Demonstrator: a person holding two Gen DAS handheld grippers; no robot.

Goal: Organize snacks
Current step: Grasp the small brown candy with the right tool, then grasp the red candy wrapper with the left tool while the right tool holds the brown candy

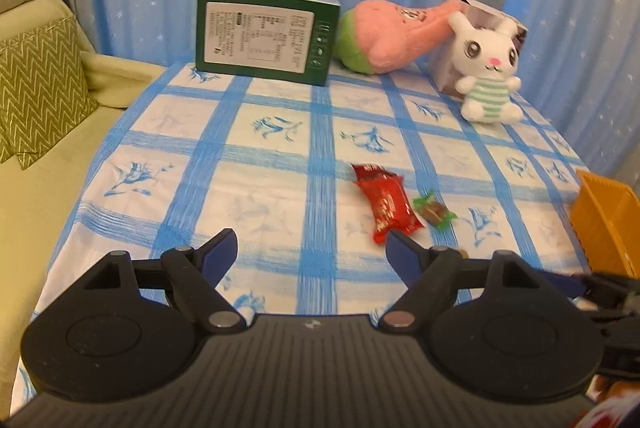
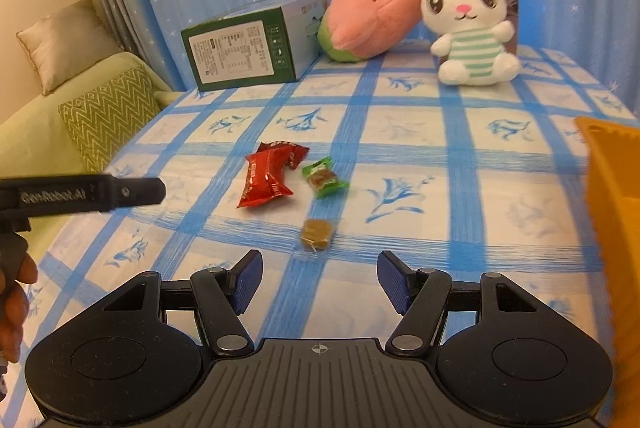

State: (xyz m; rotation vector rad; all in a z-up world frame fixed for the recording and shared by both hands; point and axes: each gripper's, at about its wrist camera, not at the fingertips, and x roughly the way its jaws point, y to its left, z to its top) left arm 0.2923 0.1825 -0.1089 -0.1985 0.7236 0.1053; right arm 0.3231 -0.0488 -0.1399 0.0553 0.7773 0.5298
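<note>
Left tool [image 1: 310, 242] hovering over the counter [image 1: 280, 148], jaws spread, nothing between them. Right tool [image 2: 320, 266] released too, gaping empty. Red packet [image 2: 270, 174], green candy [image 2: 324, 178] and brown candy [image 2: 317, 234] lying mid-frame, near each other, brown one just ahead of right tool. Orange bin [image 2: 616, 212] sitting at right edge.

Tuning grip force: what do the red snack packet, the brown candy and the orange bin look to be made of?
Red snack packet: glossy plastic film, judging by crinkles and highlights.
Brown candy: a caramel-like block, apparently in clear wrap; the film is only faintly visible.
Orange bin: rigid moulded plastic, matte, with a ribbed wall edge.
</note>
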